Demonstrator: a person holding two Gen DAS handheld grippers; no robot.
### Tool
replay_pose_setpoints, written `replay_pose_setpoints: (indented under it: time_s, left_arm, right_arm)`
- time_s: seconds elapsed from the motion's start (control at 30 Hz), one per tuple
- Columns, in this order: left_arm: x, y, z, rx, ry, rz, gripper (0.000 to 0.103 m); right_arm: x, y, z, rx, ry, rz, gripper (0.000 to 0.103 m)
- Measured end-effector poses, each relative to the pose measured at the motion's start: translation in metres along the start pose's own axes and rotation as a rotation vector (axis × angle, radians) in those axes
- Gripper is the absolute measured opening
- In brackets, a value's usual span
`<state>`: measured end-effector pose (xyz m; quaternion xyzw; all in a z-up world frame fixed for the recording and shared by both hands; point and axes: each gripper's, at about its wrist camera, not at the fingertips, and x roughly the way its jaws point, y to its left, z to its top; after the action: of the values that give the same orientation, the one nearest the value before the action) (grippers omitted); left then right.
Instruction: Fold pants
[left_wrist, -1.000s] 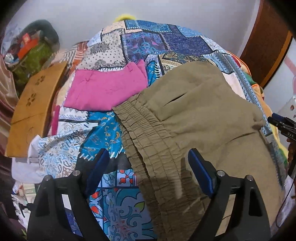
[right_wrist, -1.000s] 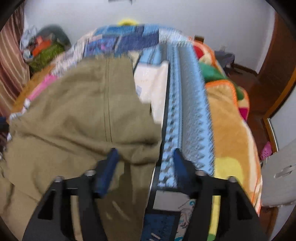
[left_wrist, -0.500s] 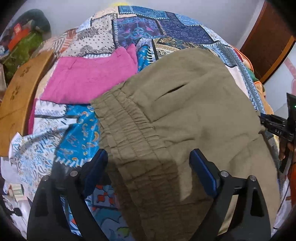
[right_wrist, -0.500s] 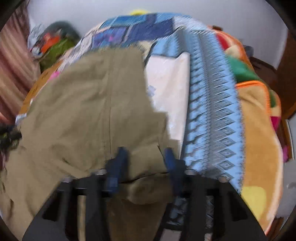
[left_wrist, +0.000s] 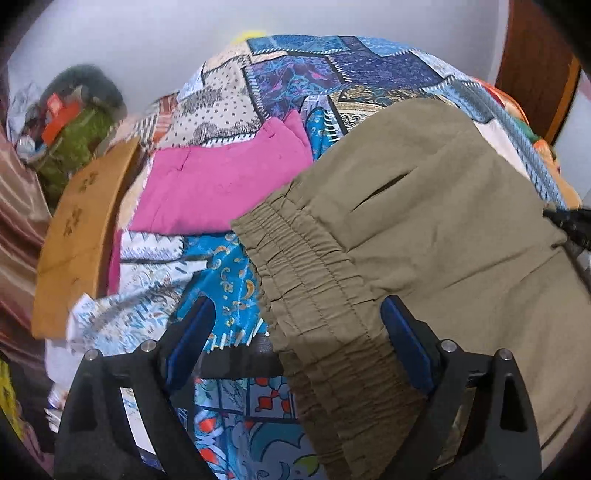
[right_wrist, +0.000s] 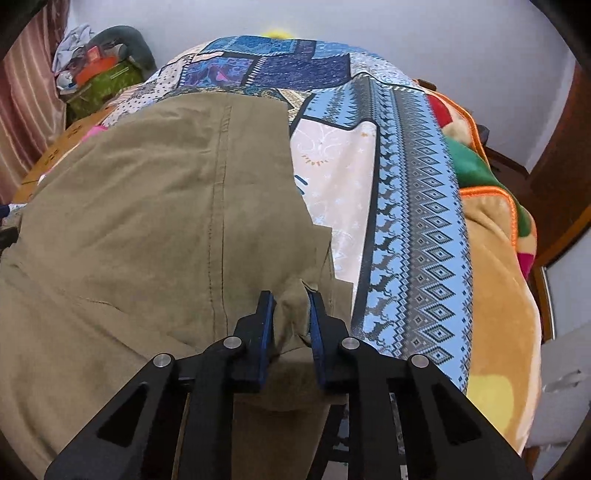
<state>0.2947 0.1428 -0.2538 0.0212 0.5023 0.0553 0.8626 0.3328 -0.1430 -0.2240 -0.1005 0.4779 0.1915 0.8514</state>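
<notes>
Olive-green pants (left_wrist: 424, 236) lie on a patchwork bedspread (left_wrist: 314, 77), their elastic waistband (left_wrist: 314, 295) running toward me. My left gripper (left_wrist: 295, 325) is open and empty, its jaws wide apart, straddling the waistband from above. My right gripper (right_wrist: 290, 314) is shut on a bunched fold of the pants (right_wrist: 166, 206) at their right edge. Its black tip shows at the right edge of the left wrist view (left_wrist: 569, 221).
A folded pink garment (left_wrist: 221, 184) lies on the bed left of the pants. A wooden board (left_wrist: 77, 236) and a pile of bags (left_wrist: 74, 122) are at the left. An orange blanket (right_wrist: 495, 277) covers the bed's right side, with a wooden door (right_wrist: 561, 173) beyond.
My right gripper moved in over the pants' right edge and closed on a fold of cloth. My left gripper stayed open over the waistband, drifting slightly.
</notes>
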Motion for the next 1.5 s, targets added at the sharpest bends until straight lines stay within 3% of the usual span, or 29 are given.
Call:
replay_pose_setpoints:
  time_s: [0.07, 0.13, 0.33, 0.6, 0.7, 0.73, 0.83, 1.0, 1.17, 1.33, 1.5]
  left_arm:
    - [0.003, 0.001, -0.001, -0.016, 0.000, 0.008, 0.102]
    - [0.005, 0.003, -0.003, -0.025, -0.005, 0.006, 0.103]
    - [0.003, 0.017, -0.001, -0.168, 0.033, -0.106, 0.103]
    - [-0.028, 0.015, 0.010, -0.081, -0.073, -0.017, 0.103]
    - [-0.035, 0.028, 0.021, -0.095, -0.106, -0.023, 0.103]
    - [-0.034, 0.033, 0.026, -0.103, -0.111, -0.024, 0.103]
    - [-0.025, 0.045, 0.041, -0.122, -0.099, -0.026, 0.103]
    - [0.004, 0.050, 0.057, -0.132, -0.054, -0.038, 0.103]
    - [0.036, 0.044, 0.065, -0.094, -0.025, -0.018, 0.103]
    - [0.071, 0.052, 0.067, -0.120, 0.020, -0.031, 0.103]
    - [0.087, 0.063, 0.059, -0.194, 0.039, -0.124, 0.103]
  right_arm:
    - [0.000, 0.000, -0.002, 0.029, 0.003, -0.011, 0.016]
    - [0.001, 0.003, -0.001, 0.025, 0.007, -0.032, 0.016]
    - [-0.006, 0.000, 0.004, 0.053, 0.031, -0.058, 0.020]
    - [-0.044, 0.009, 0.019, 0.058, -0.051, -0.088, 0.023]
    - [-0.061, 0.013, 0.031, 0.045, -0.109, -0.075, 0.036]
    - [-0.065, 0.013, 0.035, 0.042, -0.128, -0.073, 0.045]
    - [-0.070, 0.017, 0.054, 0.023, -0.181, -0.068, 0.049]
    - [-0.043, 0.014, 0.089, 0.009, -0.172, 0.002, 0.049]
    - [0.002, 0.009, 0.118, -0.002, -0.129, -0.001, 0.049]
    - [0.036, -0.005, 0.137, 0.063, -0.107, 0.063, 0.049]
    - [0.064, -0.005, 0.149, 0.093, -0.091, 0.118, 0.049]
